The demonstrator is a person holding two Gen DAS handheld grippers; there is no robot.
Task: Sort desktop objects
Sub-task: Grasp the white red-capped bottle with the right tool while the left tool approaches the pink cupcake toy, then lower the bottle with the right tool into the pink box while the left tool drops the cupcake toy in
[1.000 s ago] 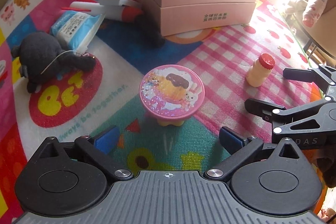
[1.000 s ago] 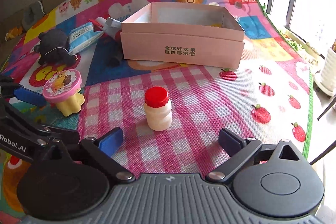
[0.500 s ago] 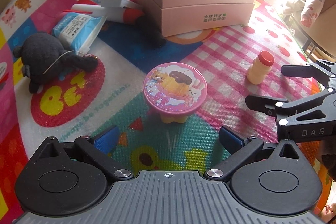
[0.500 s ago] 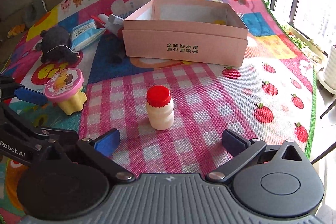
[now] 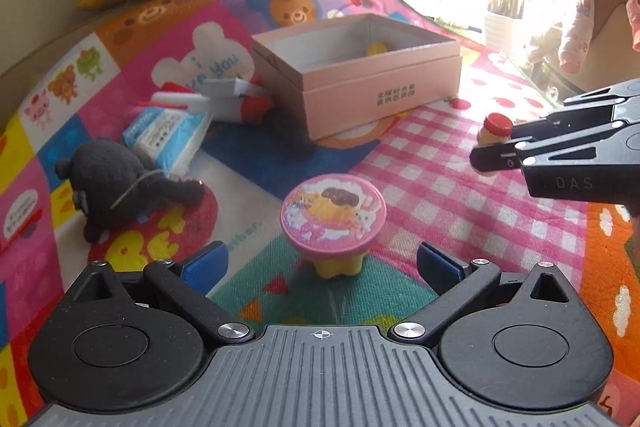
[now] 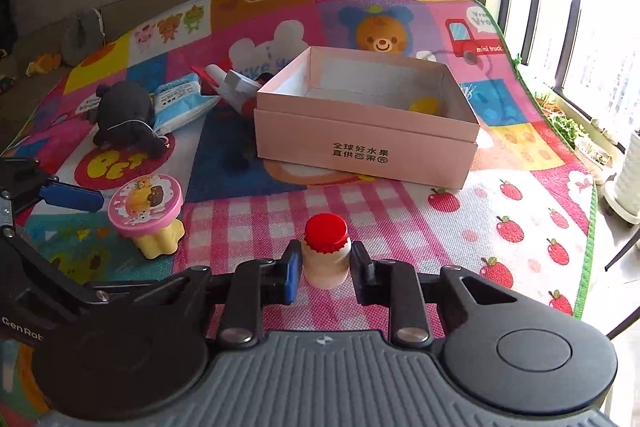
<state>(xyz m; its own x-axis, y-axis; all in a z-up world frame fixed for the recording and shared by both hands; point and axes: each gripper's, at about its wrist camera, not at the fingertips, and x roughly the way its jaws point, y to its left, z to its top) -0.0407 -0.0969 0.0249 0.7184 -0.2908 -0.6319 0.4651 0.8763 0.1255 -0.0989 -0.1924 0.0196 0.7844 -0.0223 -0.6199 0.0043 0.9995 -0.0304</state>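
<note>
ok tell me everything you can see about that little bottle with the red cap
The small bottle has a cream-white, plastic-looking body with a narrowed neck and a red ridged cap. It stands upright on the pink checked part of the play mat, in front of the pink box. The right claw is closed around its body, one finger pressing each side, cap sticking up above them. From the left wrist view only its cap and shoulder show behind the claw. Whether it is lifted off the mat is unclear.

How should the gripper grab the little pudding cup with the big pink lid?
Grip the pudding cup across its pink lid, coming in level from the near side. The lid is round and wider than the yellow base under it, and it stands upright, centred ahead of the open left gripper. The fingers look spread wider than the lid.
</note>
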